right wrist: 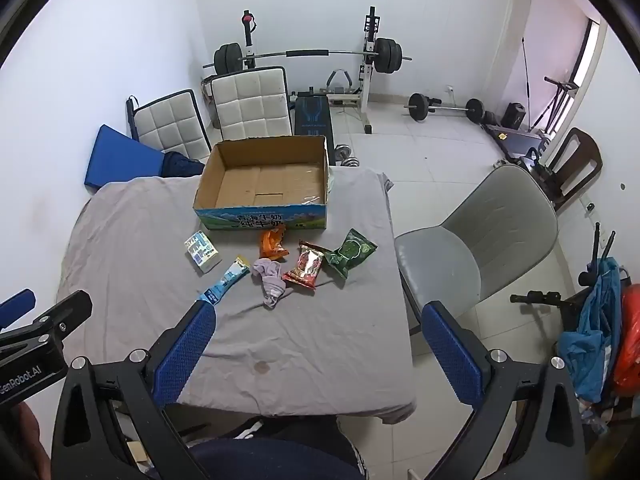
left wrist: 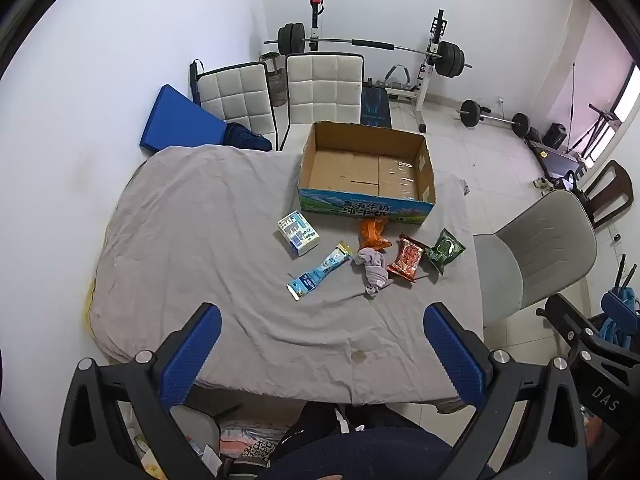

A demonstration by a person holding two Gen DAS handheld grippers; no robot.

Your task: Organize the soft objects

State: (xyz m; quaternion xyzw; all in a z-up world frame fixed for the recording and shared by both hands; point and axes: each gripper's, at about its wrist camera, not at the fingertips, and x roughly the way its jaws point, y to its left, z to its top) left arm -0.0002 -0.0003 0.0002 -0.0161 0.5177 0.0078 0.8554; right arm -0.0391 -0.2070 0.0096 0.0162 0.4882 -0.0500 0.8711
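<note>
1. The left gripper [left wrist: 322, 350] has its jaws spread wide with nothing between them, poised above the near edge of the tabletop [left wrist: 224, 320], which is covered in a grey cloth.
2. The right gripper [right wrist: 320, 350] is likewise fully released and empty, well short of the items.
3. Mid-tabletop lies a loose cluster: a crumpled grey sock [left wrist: 374, 270] touching an orange snack packet [left wrist: 374, 234], a red snack packet [left wrist: 408, 258] and a green snack packet [left wrist: 444, 250] beside it, a long blue sachet [left wrist: 320, 270] and a small carton [left wrist: 298, 234] to its left.
4. Behind them sits the open cardboard box [left wrist: 366, 204], empty.
5. The sock looks limp and light, so pinch its bunched middle. The packets seem air-puffed, crinkly and slippery, so grip a sealed end seam rather than the belly.
</note>
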